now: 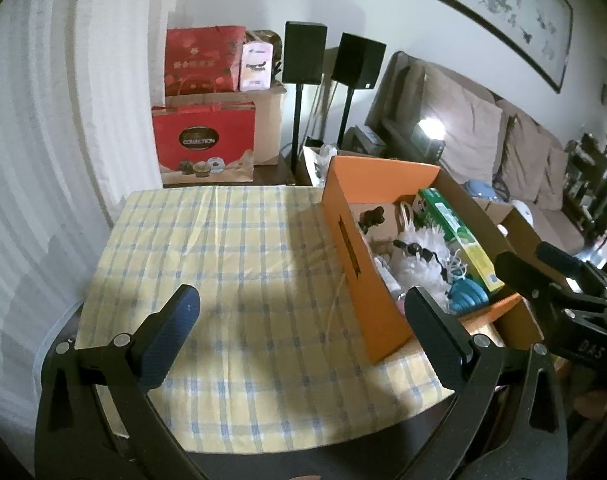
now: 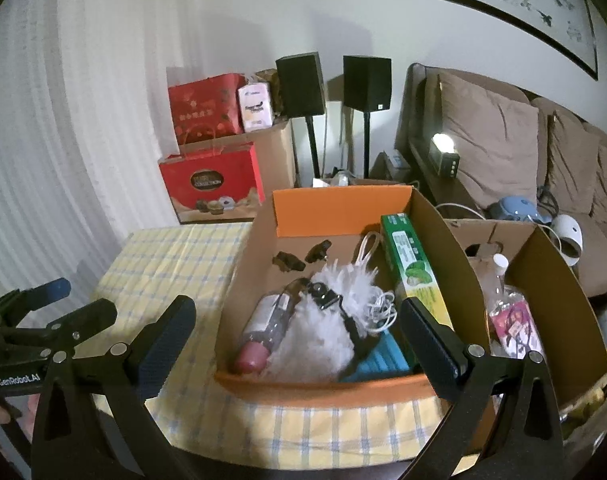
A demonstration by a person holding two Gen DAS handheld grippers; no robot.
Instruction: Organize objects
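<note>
Both tools are held with their fingers spread apart and nothing between them: the left gripper (image 1: 299, 316) over the checked tablecloth (image 1: 231, 264), the right gripper (image 2: 295, 320) above the near rim of the orange cardboard box (image 2: 343, 208). "GenRobot.AI" is read on the left tool's body in the right wrist view. Inside the box lie a pink-capped bottle (image 2: 263, 332), a white fluffy duster (image 2: 335, 312), a white cable (image 2: 377, 308), a blue item (image 2: 379, 356) and a long green box (image 2: 415, 276). Farther back, a red gift bag (image 1: 205, 142) is marked "COLLECTION", with two black speakers (image 1: 305, 52) on stands beyond.
</note>
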